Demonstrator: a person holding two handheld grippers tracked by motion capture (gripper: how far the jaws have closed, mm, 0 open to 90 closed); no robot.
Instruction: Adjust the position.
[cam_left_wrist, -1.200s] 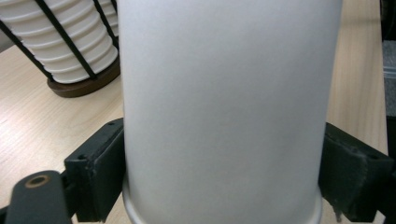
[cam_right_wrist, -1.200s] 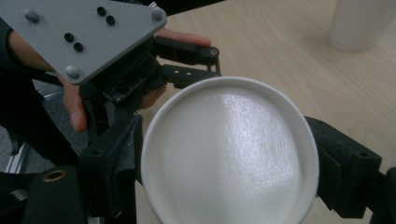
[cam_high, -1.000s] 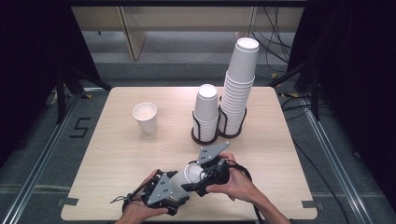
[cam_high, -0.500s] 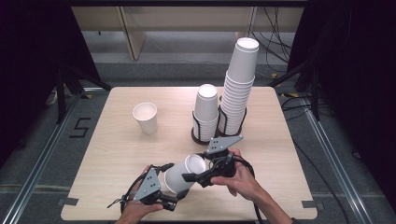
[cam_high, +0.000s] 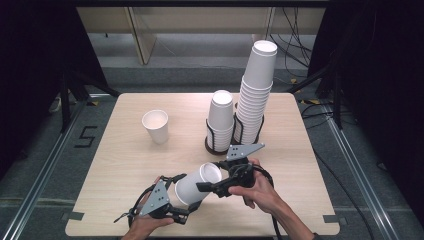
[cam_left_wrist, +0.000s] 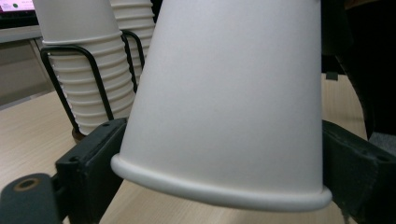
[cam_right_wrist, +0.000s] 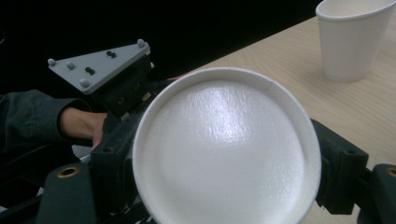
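**Paper cup held between both tools above the surface**

The paper cup (cam_high: 197, 184) lies on its side in the air over the near part of the surface (cam_high: 125, 165), its open mouth turned toward the right tool (cam_high: 207, 186) and its base toward the left tool (cam_high: 186, 205). In the left gripper view the left tool's jaws flank the base end, and they have just been closing on it; both pads sit against the cup's sides. In the right gripper view the right tool's jaws clamp the rim from either side. Beyond stand two stacks of cups (cam_high: 250, 95) in a wire holder (cam_high: 220, 135), and a single cup (cam_high: 155, 126) stands apart, upright.
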